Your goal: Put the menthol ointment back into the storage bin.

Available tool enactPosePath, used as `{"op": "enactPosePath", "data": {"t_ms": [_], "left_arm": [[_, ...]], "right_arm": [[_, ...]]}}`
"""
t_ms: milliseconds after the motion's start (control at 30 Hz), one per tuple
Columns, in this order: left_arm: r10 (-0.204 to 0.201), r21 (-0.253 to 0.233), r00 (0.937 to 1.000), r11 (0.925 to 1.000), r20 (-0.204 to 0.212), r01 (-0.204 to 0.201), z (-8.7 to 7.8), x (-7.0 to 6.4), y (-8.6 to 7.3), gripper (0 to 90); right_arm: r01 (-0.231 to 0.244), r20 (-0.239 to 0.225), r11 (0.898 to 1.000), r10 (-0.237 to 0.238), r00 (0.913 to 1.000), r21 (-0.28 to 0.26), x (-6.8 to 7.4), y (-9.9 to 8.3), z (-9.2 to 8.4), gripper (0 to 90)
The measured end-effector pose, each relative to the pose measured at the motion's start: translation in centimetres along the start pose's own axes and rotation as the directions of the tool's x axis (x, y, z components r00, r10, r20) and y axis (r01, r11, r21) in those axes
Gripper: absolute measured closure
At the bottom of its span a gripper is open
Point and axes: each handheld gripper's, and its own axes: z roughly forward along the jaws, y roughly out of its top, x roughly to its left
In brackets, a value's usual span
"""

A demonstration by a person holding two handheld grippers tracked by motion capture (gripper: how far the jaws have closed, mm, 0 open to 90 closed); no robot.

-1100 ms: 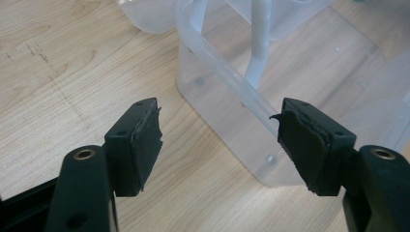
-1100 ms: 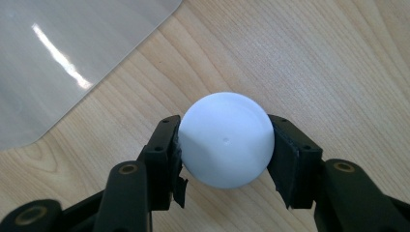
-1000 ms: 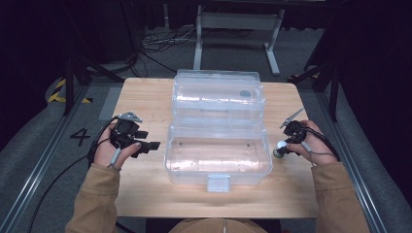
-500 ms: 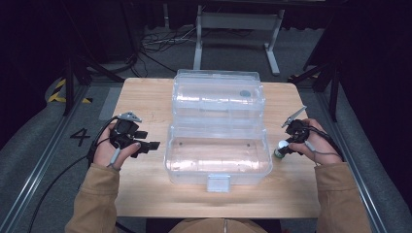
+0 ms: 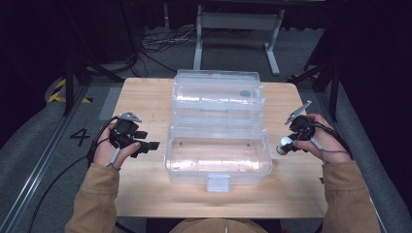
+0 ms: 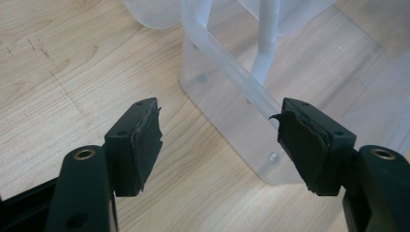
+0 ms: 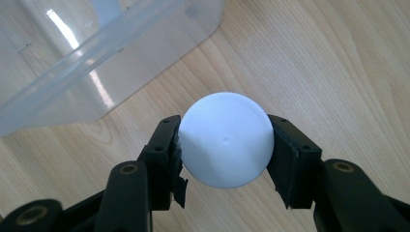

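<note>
A clear plastic box (image 5: 217,150) stands open in the middle of the wooden table (image 5: 141,194), its lid (image 5: 218,94) laid back on the far side. My right gripper (image 5: 286,144) hovers just right of the box, shut on a white ball (image 7: 225,139) (image 5: 283,142) that fills the space between its pads. My left gripper (image 5: 148,144) rests left of the box, open, with nothing between its fingers (image 6: 140,140). In the left gripper view the box's near corner (image 6: 232,96) lies just ahead of the jaws.
A white latch (image 5: 217,183) sticks out from the box's front wall. A small dark spot (image 5: 245,93) shows on the lid. Bare wood lies on both sides of the box and in front of it. Metal stands and cables (image 5: 160,41) sit on the floor beyond the table.
My right gripper has risen off the table with the white ball in it. The left gripper has stayed where it was.
</note>
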Motion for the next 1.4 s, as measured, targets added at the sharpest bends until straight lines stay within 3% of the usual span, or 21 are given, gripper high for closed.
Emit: {"op": "enactPosePath", "data": {"t_ms": [500, 967, 1367, 1400], "left_arm": [[-0.006, 0.004, 1.0, 1.0, 0.001, 0.006, 0.1, 0.0, 0.0, 32.3], [-0.01, 0.004, 1.0, 0.9999, 0.001, 0.01, 0.1, 0.0, -0.1, 32.3], [-0.009, 0.006, 1.0, 0.9999, 0.003, 0.009, 0.1, 0.1, -0.1, 32.3], [-0.009, 0.007, 1.0, 0.9999, 0.002, 0.009, 0.1, 0.1, -0.1, 32.3]], "right_arm": [[0.092, 0.005, 0.996, -0.092, 0.9957, -0.01, 1.0, 1.0, -2.5, 50.5], [0.165, 0.011, 0.986, -0.165, 0.9862, 0.001, 2.8, 1.9, -4.7, 50.5], [0.236, -0.003, 0.972, -0.236, 0.9718, -0.015, 4.3, 3.0, -5.9, 50.6], [0.226, -0.007, 0.974, -0.226, 0.9741, -0.014, 4.5, 3.1, -6.0, 50.5]]}}
